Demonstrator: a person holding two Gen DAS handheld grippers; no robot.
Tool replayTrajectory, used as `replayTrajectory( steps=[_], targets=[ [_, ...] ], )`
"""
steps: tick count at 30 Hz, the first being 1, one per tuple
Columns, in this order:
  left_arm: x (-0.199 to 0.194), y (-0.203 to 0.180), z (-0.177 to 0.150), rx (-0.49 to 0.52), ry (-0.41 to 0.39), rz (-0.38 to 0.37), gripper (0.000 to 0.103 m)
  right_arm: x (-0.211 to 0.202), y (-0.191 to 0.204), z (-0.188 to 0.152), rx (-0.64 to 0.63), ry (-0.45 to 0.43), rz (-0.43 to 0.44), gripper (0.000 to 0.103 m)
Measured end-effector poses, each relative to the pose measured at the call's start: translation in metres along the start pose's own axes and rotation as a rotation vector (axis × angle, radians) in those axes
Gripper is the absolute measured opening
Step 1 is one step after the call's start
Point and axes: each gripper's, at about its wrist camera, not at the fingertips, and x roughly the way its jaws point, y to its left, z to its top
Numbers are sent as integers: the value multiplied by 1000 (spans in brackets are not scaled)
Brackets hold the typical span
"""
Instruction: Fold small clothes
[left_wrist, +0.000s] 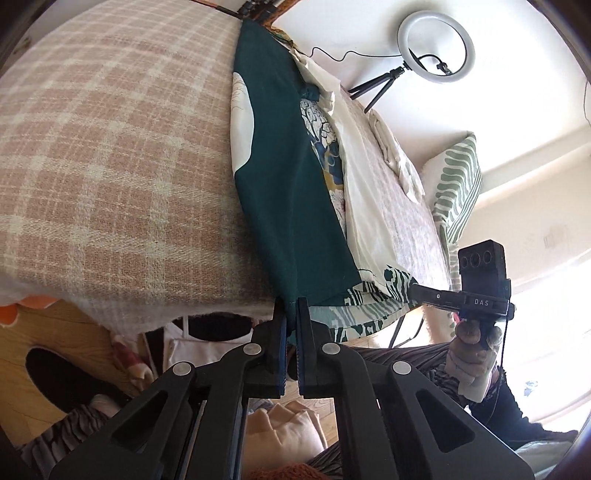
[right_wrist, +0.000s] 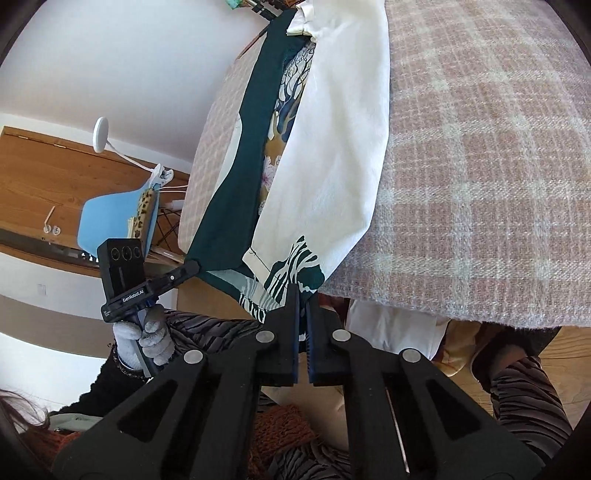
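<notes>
My left gripper (left_wrist: 291, 314) has its fingers (left_wrist: 277, 332) clamped on the near hem of the dark green garment (left_wrist: 288, 192), at its plain green corner. My right gripper (right_wrist: 303, 306) is likewise closed on the same hem, at the corner printed in a green-and-white pattern (right_wrist: 291, 273). The garment lies lengthwise on the desk, over the pink-and-cream checked cloth (left_wrist: 110, 147), its near edge drawn to the desk's front edge between my two grippers. A white cloth (right_wrist: 332, 140) lies just beside the garment, touching its long side. In the left wrist view, a ring light on a tripod (left_wrist: 436, 48) stands beyond the desk and a green-striped cushion (left_wrist: 458, 184) is at the right. In the right wrist view, a blue chair (right_wrist: 110, 218) stands at the left.
</notes>
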Motion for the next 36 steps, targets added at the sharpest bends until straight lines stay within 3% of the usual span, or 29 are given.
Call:
replayTrajectory(
  steps=[3,7,18,22,26,28,32,36],
  targets=[
    [3,0,4,-2,2,-2,2,1,-8,0,23,15,2,4],
    [-8,-8,21,8,-55,-20,1,-16,-4,11,6,-18,26,4],
    [-13,-29,98,69,-185,-1,1,-46,11,88,-9,-154,14,4],
    [5,-20,127,55,-190,30,1,-38,3,124,45,-181,16,4],
    [24,-6,154,23,-181,80,1,-25,-2,153,41,-171,-62,4],
    [32,-1,163,19,-179,101,1,-21,-11,166,67,-167,-62,4],
    [44,12,173,-23,-173,114,1,-9,-25,183,107,-150,-73,4],
    [49,10,177,-2,-175,136,1,-3,-31,191,118,-136,-103,4]
  ],
)
